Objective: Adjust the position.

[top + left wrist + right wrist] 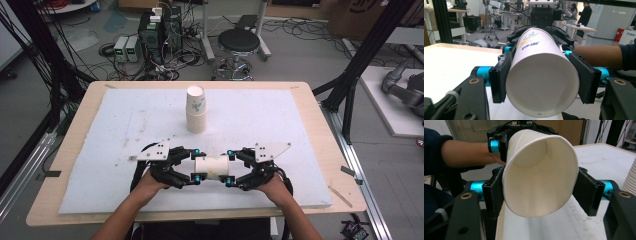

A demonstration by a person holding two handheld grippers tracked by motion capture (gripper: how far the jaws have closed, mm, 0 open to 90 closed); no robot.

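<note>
Paper cup held sideways between two claws above the table (300, 107).
The white cup (211, 167), printed with a green sprig and blue lettering, lies level; left claw (195, 164) grips its closed base, right claw (229, 167) grips its slightly squashed open rim.

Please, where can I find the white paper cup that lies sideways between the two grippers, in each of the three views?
High view: the white paper cup lies sideways, low centre, between the left gripper and the right gripper.
Left gripper view: centre, its closed bottom faces the camera.
Right gripper view: centre, its open mouth faces the camera.
Shared landmark: the stack of white paper cups, at the right edge in the right gripper view.
</note>
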